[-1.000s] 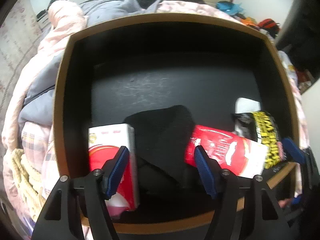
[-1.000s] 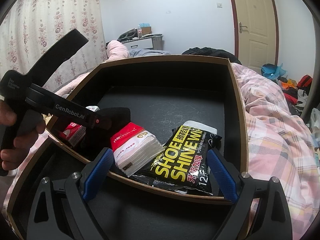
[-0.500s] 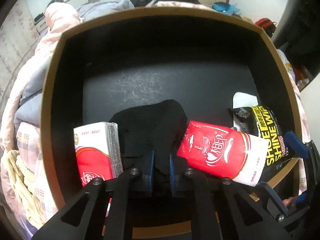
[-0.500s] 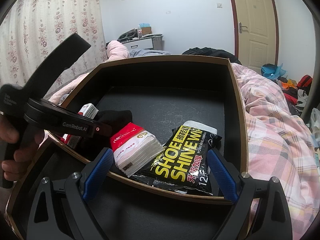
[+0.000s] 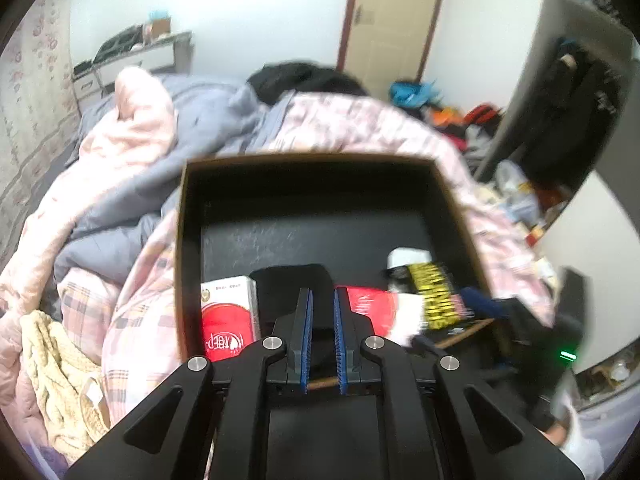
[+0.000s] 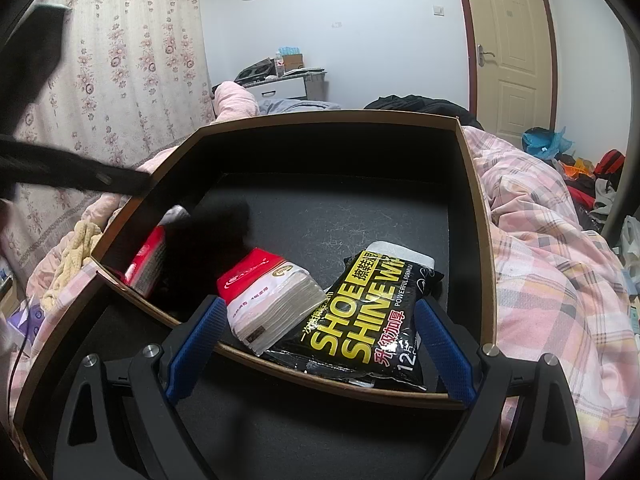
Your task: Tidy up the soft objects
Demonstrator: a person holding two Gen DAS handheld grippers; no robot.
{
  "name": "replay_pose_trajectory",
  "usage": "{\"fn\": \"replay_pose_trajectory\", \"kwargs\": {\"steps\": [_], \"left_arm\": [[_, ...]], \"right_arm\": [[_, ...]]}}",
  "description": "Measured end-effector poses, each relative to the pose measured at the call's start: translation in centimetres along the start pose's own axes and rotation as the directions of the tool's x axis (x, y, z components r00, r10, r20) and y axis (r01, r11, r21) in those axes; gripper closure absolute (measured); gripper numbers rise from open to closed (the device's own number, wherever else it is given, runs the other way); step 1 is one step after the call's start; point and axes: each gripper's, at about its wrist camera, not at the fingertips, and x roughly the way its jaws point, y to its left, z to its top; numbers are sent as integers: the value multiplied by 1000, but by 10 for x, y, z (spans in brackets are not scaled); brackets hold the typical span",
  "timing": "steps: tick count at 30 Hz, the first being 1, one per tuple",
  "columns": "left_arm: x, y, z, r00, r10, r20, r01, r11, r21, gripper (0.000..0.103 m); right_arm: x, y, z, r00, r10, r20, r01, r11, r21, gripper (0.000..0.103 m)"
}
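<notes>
Gripping a fold of the black cloth [image 5: 292, 288] with the left tongs [image 5: 321, 332], lower centre of the left wrist view, clamped nearly flat on the fabric. Holding the right tongs [image 6: 318, 306] wide open and empty at the bottom of the right wrist view, astride the near rim of the black box [image 6: 476, 208]. Inside, from left to right: a red tissue pack [image 5: 226, 320] on edge, touching the cloth; a second tissue pack [image 6: 272, 296]; a shoe wipes pouch [image 6: 368, 320] overhanging the rim. Around the box, rumpled bedding [image 6: 540, 260]. Probably barely started: one item picked up, nothing visibly sorted, three packs left to place.
</notes>
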Motion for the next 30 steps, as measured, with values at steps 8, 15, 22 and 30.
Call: {"fn": "replay_pose_trajectory", "kwargs": {"steps": [8,15,22,30], "left_arm": [[-80,3,-21,981,-119,151,114,993,41,97],[-42,4,-21,989,-124,83,125,992,-5,96],[36,-13,-19,999,-13,-39,14,1000,17,96],[70,6,-14,997,-46,-68,37,992,-123,96]], "right_arm": [[0,0,0,1000,0,0,0,1000,0,9],[0,0,0,1000,0,1,0,1000,0,9],[0,0,0,1000,0,1,0,1000,0,9],[0,0,0,1000,0,1,0,1000,0,9]]}}
